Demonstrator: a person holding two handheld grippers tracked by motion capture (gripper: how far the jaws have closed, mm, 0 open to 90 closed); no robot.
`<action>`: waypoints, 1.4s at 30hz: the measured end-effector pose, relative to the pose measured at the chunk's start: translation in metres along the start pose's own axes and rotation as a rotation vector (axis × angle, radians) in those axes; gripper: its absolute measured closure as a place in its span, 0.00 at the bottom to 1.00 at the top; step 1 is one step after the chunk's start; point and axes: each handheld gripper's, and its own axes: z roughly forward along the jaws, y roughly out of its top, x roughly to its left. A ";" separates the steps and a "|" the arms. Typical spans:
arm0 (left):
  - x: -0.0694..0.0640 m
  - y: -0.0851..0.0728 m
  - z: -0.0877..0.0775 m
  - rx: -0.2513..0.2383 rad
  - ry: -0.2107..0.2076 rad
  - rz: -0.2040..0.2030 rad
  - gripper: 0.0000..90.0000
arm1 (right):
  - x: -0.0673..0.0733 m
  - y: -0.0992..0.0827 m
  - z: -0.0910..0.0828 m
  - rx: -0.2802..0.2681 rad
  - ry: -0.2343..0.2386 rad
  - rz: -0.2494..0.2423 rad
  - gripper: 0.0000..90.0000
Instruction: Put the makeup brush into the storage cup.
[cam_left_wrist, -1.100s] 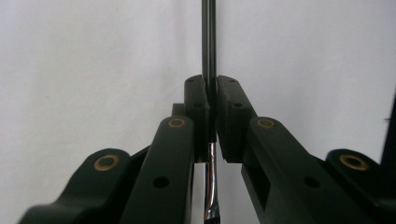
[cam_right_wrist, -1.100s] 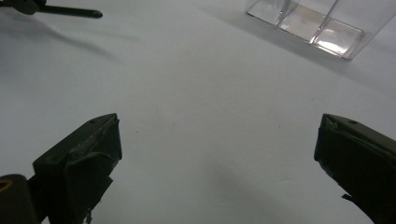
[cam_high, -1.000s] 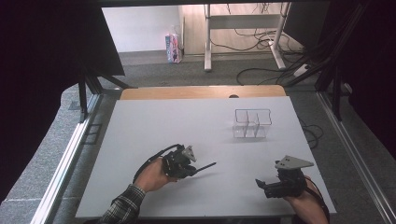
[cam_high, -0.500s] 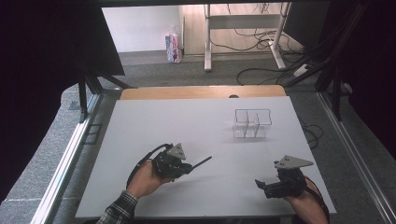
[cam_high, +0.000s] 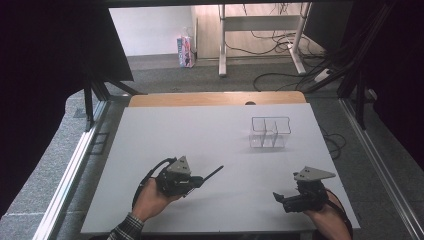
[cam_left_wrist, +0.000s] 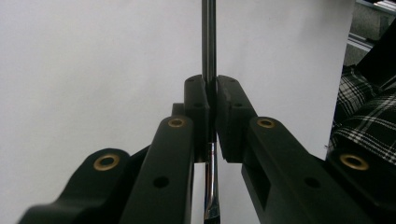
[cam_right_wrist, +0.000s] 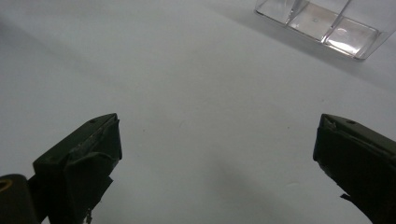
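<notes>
A slim metal rod (cam_left_wrist: 208, 42) sits pinched between the pressed-together jaws of the left gripper (cam_high: 200, 181), its dark far end reaching out ahead of the jaw tips over the white worktop (cam_high: 210, 135), toward the clear divided box (cam_high: 270, 131) that stands well beyond and off to the side of those jaws. The risk, as it looks from here, lies in the grip itself: the rod is thin, smooth and shiny, and the pads hold it along a short stretch only, so it could well twist or slide between them if its free end brushes the worktop or knocks the box's wall, and a light, empty-looking box might skid or tip under such a push. Across the worktop the right gripper (cam_high: 290, 200) rests low with its jaws spread wide and nothing between them, too far from the box to steady it. The left gripper view shows what the high view cannot: the rod running straight through the gap between the pads, with a polished length continuing back below them. The right gripper view adds the box's compartments (cam_right_wrist: 322, 21) up close, ahead of and beyond its right jaw, apparently bare, while the high view alone sets both hands and the box in one layout.
</notes>
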 end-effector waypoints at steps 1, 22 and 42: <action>-0.001 -0.001 -0.001 -0.006 0.002 0.000 0.94 | 0.000 0.000 0.000 -0.001 0.001 0.000 0.01; -0.012 -0.027 -0.017 -0.058 0.041 0.001 0.94 | 0.004 0.003 -0.002 -0.042 0.041 -0.038 0.02; -0.020 -0.018 -0.004 0.021 0.028 0.092 0.94 | 0.020 0.029 0.006 -0.015 0.114 -0.122 0.04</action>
